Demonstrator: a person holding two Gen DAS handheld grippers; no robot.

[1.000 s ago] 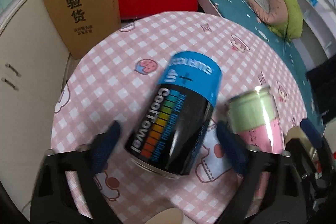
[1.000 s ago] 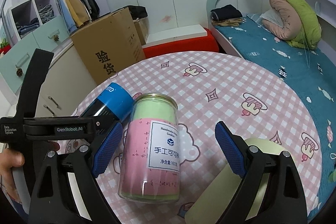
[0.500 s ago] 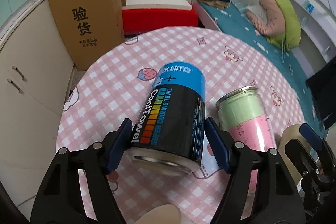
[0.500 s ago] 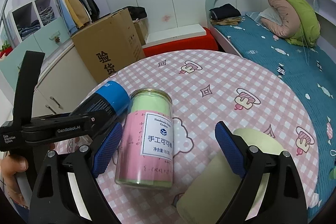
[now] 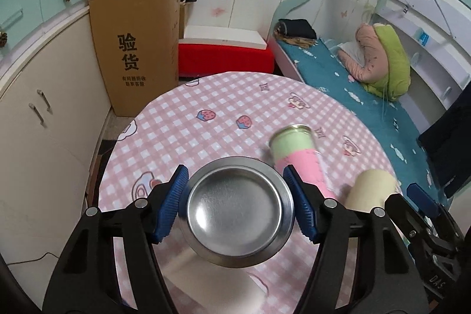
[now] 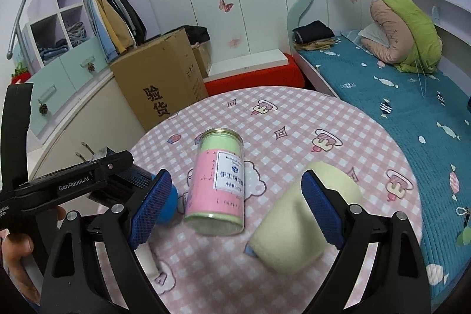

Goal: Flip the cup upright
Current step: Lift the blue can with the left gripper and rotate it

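My left gripper (image 5: 239, 205) is shut on the black and blue can; its silver bottom (image 5: 240, 205) faces the left wrist camera, and the can is lifted and tipped. In the right wrist view the can's blue end (image 6: 167, 203) points down by the left gripper's body (image 6: 73, 186). A pale yellow cup (image 6: 300, 222) lies on its side on the pink checked table (image 6: 294, 119); it also shows in the left wrist view (image 5: 372, 189). My right gripper (image 6: 237, 211) is open above the table, its right pad (image 6: 322, 212) by the cup.
A pink and green cookie jar (image 6: 219, 178) stands between the can and the cup, also in the left wrist view (image 5: 297, 153). A cardboard box (image 5: 135, 49) and cupboards stand left of the table, a bed (image 6: 397, 96) to the right.
My left gripper has closed on the can, lifted it and tipped it until its bottom faces the camera. The right gripper has moved right toward the lying cup.
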